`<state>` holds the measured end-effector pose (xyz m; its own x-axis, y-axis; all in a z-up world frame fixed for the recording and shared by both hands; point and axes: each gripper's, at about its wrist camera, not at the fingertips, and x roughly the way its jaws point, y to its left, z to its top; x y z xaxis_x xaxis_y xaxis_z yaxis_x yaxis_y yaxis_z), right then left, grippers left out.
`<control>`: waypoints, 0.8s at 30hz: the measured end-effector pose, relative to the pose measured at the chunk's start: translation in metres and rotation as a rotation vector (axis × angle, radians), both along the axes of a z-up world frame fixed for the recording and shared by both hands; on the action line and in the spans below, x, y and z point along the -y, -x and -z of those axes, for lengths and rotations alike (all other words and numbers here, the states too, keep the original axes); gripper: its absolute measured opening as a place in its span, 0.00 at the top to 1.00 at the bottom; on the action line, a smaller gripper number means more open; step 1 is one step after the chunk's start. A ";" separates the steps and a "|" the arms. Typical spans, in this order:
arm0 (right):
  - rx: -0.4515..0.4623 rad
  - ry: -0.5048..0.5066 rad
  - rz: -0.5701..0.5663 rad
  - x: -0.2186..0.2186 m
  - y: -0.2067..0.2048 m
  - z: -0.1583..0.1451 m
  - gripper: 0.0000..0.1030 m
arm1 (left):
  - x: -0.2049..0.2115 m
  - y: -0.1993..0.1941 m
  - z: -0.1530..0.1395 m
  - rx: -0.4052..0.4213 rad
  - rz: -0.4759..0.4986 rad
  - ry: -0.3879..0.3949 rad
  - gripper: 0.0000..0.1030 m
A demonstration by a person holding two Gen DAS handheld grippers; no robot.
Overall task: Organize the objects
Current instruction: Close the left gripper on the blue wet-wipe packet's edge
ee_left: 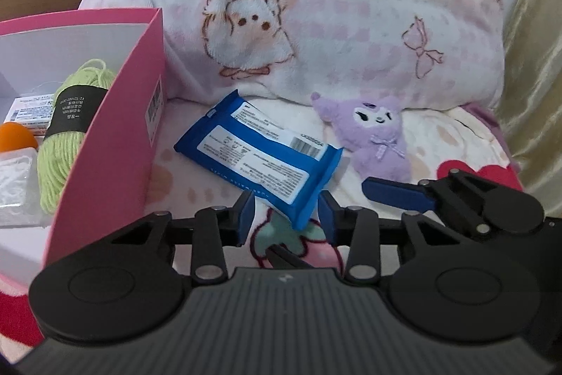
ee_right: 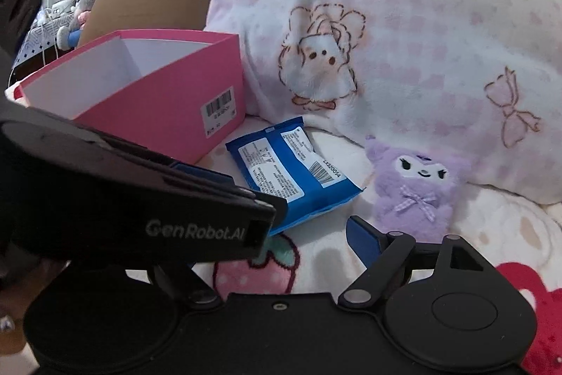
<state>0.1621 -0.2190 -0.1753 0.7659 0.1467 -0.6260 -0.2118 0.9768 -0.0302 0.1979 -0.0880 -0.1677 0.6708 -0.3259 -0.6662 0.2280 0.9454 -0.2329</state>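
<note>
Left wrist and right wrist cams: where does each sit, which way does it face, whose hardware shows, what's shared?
Left wrist: on the left tool, looking forward and down at the blue packet, whose near corner lies between its fingers; the right tool's finger enters at right.
Right wrist: on the right tool, facing the purple plush; one own finger shows, the left tool's body blocks the other.
Shared: packet, plush, pink box, pillow.
</note>
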 end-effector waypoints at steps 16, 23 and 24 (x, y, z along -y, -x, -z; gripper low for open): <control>-0.014 -0.050 0.041 0.008 -0.030 0.021 0.60 | -0.010 -0.025 0.014 -0.037 0.008 0.118 0.75; -0.047 -0.029 0.040 0.004 -0.029 0.019 0.77 | -0.009 -0.025 0.016 -0.051 0.020 0.148 0.76; -0.051 -0.026 0.042 0.003 -0.028 0.019 0.79 | -0.009 -0.025 0.016 -0.054 0.022 0.154 0.76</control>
